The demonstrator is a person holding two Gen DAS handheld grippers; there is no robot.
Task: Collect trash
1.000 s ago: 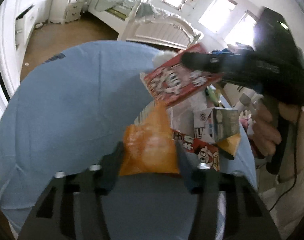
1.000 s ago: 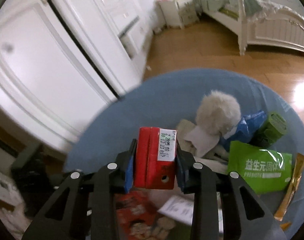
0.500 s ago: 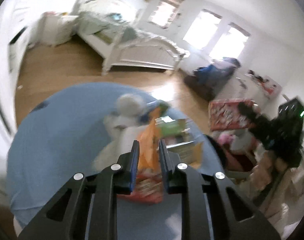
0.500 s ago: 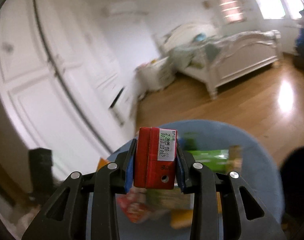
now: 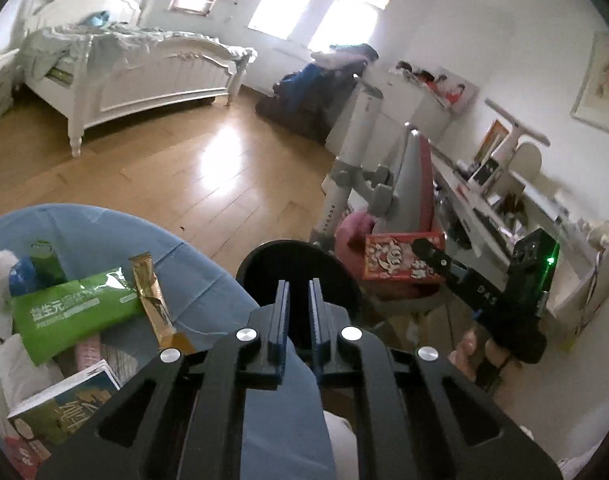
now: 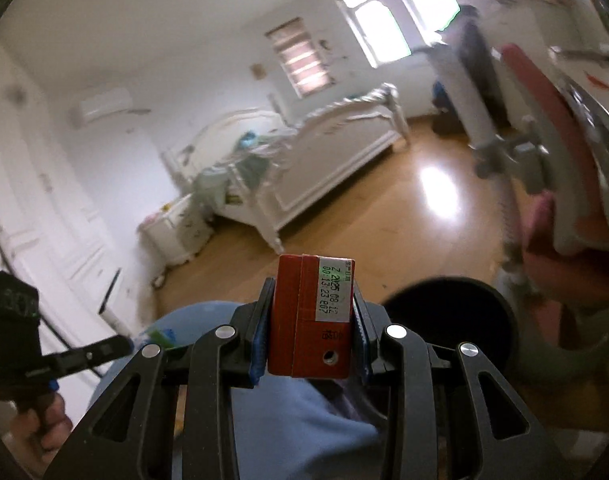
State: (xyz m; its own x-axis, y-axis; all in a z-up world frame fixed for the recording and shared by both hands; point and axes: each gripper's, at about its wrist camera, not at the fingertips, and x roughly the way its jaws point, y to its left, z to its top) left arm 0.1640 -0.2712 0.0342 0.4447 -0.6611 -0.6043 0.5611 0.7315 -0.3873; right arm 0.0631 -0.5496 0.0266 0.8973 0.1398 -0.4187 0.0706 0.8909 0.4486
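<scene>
Keep right gripper point(image 6: 310, 330) clamped on red carton point(image 6: 310, 316), carry over black bin point(image 6: 450, 316) at three o'clock; left gripper point(image 5: 298, 302) closed, empty.

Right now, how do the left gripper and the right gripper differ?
The left gripper has its jaws shut with nothing between them; the right gripper is clamped on a small red drink carton. The left points straight at the round black bin; the right points beside it. Both are black with blue pads.

Red carton point(image 6: 310, 320), black bin point(image 6: 452, 320)
</scene>
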